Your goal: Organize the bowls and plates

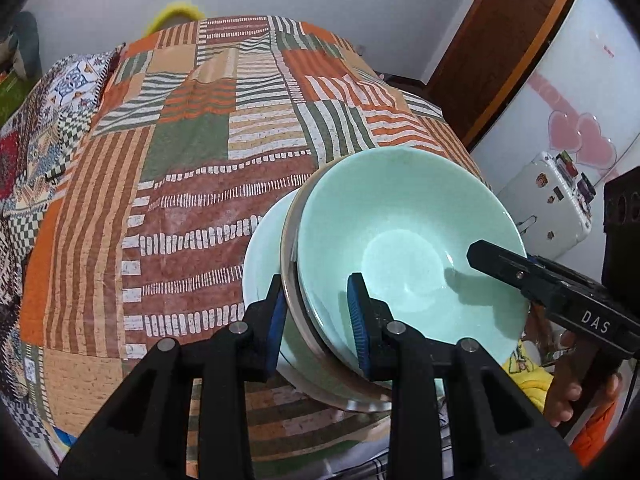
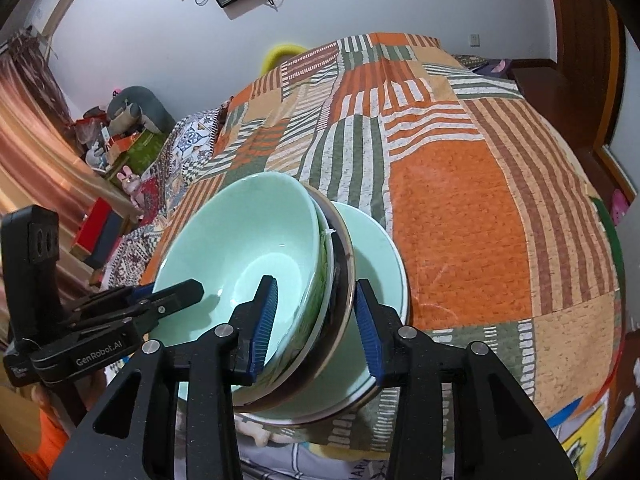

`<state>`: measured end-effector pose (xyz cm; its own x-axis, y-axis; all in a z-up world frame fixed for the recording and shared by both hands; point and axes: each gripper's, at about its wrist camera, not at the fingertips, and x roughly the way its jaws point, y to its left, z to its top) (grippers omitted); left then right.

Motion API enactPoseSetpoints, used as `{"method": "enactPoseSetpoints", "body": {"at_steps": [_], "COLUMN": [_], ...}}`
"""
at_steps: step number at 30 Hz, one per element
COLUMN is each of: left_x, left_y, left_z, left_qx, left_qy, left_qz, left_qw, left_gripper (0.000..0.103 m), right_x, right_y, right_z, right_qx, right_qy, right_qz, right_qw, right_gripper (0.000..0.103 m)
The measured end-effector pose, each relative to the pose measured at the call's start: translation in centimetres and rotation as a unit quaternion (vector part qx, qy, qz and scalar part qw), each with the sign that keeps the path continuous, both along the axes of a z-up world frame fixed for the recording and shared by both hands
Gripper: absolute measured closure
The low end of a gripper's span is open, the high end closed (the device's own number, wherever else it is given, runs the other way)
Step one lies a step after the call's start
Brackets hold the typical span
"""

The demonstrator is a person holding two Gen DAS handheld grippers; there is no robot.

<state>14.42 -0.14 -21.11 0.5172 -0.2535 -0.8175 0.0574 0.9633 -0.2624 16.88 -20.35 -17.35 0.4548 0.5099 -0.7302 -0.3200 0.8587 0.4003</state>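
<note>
Stack of pale green ceramic bowls [image 1: 400, 240] hangs just above the patchwork-quilted bed [image 1: 180, 200]. Your left tool [image 1: 318, 316] clenches one rim; your right tool [image 2: 316, 316] straddles the opposite rim, pads slack. Lower level before releasing fully.

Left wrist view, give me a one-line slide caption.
Left gripper and right gripper hold a stack of green bowls at its rim over a patchwork bedspread.

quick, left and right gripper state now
left gripper: shut on the stack of bowls
right gripper: astride the stack's rim, grip cannot be told
</note>
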Motion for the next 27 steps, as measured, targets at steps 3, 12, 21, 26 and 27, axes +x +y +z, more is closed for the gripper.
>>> {"method": "enactPoseSetpoints", "body": {"at_steps": [3, 12, 21, 26, 27], "left_x": [0.1, -2.0, -7.4, -10.6, -11.1], "left_y": [0.4, 1.2, 0.1, -0.5, -0.6], "left_z": [0.1, 3.3, 11.8, 16.2, 16.8], "left_qx": [-0.008, 0.014, 0.055, 0.057, 0.059], "left_qy": [0.000, -0.055, -0.205, -0.278, -0.288], "left_qz": [0.007, 0.022, 0.042, 0.046, 0.045], "left_qw": [0.9999, 0.9982, 0.9763, 0.9578, 0.9549], "left_gripper": [0.072, 0.069, 0.053, 0.046, 0.044], "right_x": [-0.1, -1.4, -4.6, -7.4, -8.0], "right_y": [0.2, 0.0, -0.7, -1.3, -1.4], "right_z": [0.5, 3.1, 9.6, 13.8, 14.5], "right_qx": [-0.010, -0.041, -0.035, -0.019, -0.018], "right_qy": [-0.012, -0.069, -0.173, -0.251, -0.265], "right_qz": [0.000, 0.001, -0.001, -0.008, -0.010], "right_qw": [1.000, 0.997, 0.984, 0.968, 0.964], "right_gripper": [0.063, 0.047, 0.047, 0.037, 0.036]}}
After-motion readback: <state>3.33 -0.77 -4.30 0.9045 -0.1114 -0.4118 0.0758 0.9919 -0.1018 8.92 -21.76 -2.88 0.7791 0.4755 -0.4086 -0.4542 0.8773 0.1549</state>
